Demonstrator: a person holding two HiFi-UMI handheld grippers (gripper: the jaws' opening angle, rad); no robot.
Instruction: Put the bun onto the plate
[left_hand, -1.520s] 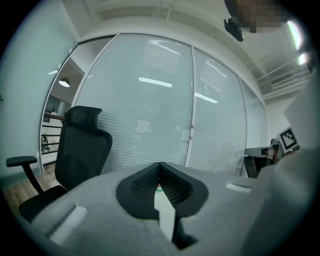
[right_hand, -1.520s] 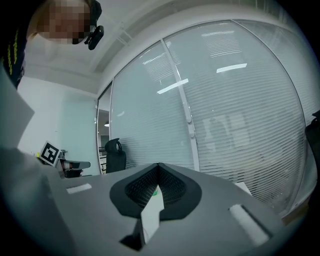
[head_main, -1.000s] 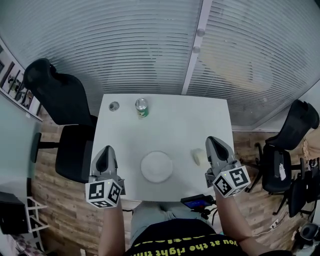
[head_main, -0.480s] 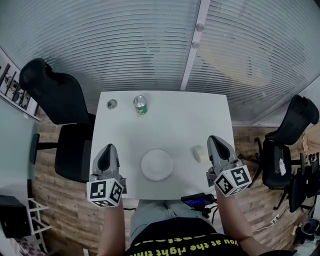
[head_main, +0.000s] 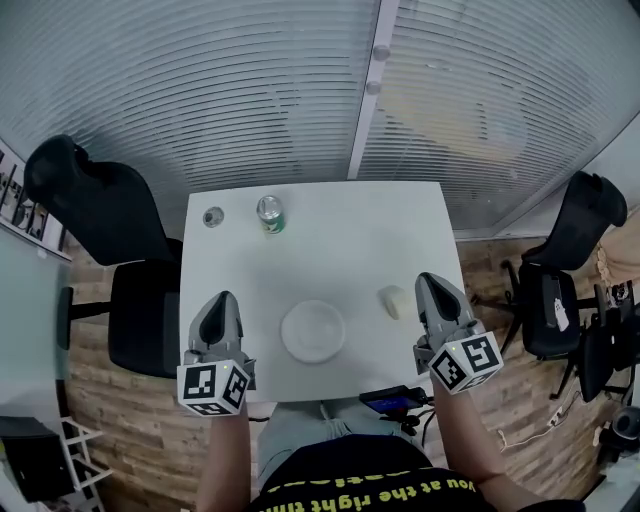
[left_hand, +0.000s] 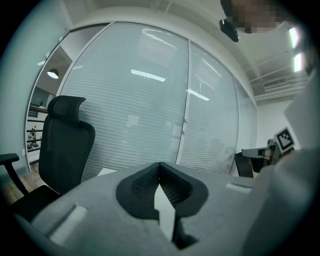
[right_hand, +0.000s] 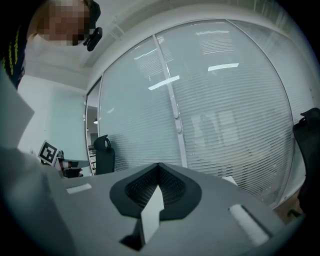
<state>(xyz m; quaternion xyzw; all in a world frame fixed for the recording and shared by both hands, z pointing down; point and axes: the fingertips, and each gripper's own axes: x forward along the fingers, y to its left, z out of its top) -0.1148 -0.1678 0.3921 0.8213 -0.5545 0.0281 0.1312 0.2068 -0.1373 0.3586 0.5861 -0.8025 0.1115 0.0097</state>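
In the head view a pale bun (head_main: 391, 301) lies on the white table (head_main: 330, 240), right of a white plate (head_main: 313, 331) near the front edge. My right gripper (head_main: 431, 285) hovers just right of the bun, apart from it, jaws together and empty. My left gripper (head_main: 222, 302) hangs at the table's left front edge, left of the plate, also shut with nothing held. Both gripper views look level across the room at the blinds; in each the jaws meet at the tip, left gripper (left_hand: 160, 165), right gripper (right_hand: 159, 166). Neither shows the bun or plate.
A green can (head_main: 269, 213) and a small round grey object (head_main: 212, 216) stand at the table's far left. Black office chairs stand left (head_main: 95, 210) and right (head_main: 580, 220) of the table. A glass wall with blinds (head_main: 300, 90) runs behind. A dark phone-like device (head_main: 392, 400) sits at my lap.
The head view has shifted, so the table sits a little lower and further left in frame. Both grippers keep their places and stay shut.
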